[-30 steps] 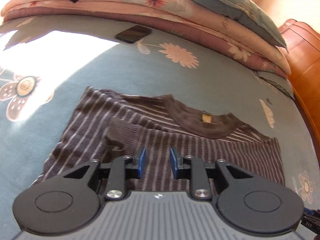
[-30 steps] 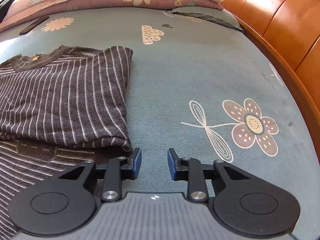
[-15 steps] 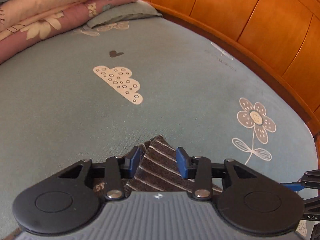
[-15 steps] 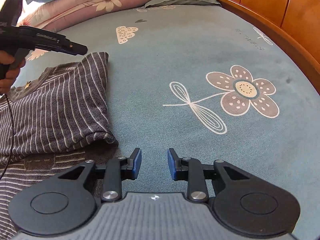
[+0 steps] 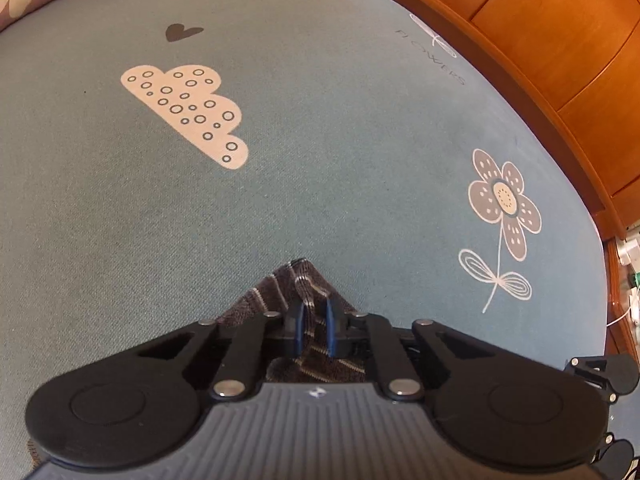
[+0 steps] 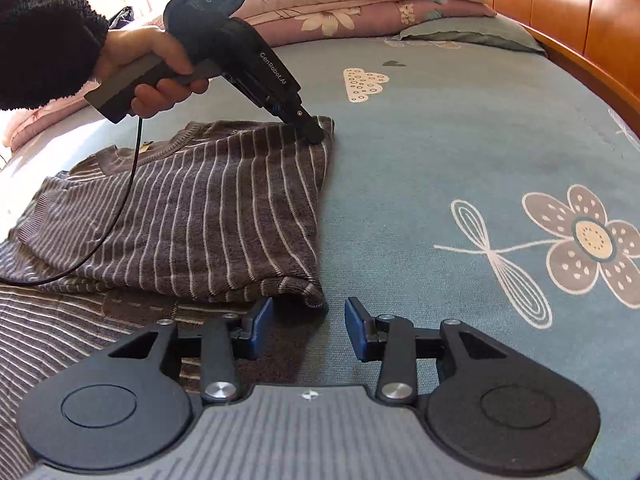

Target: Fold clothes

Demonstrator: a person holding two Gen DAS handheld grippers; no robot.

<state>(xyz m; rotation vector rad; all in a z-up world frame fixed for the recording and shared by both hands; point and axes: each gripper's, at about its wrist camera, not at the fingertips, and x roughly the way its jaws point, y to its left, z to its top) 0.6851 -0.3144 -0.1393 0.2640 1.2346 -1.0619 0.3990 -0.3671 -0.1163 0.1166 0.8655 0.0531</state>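
While the left gripper (image 5: 313, 328) is clamped on the far corner of the striped sweater (image 6: 208, 208), a ridge of brown knit with pale lines stands pinched between its blue pads (image 5: 298, 330) and pokes out just ahead of them. Beyond its tips lies only the teal bedsheet (image 5: 320, 184), with a cream cloud print ahead and to the left, a flower print off to the right, and the wooden bed frame (image 5: 560, 40) curving past further right. Seen from the right wrist, a hand (image 6: 148, 68) in a dark fuzzy sleeve (image 6: 44, 40) holds that tool by its handle, nose down on the sweater's corner. The right gripper (image 6: 309, 328) has its jaws spread wide and holds nothing; the near folded corner of the sweater lies just ahead of its left pad, close to it, the rest spreading left. Stacked quilts and pillows (image 6: 360, 4) sit far ahead
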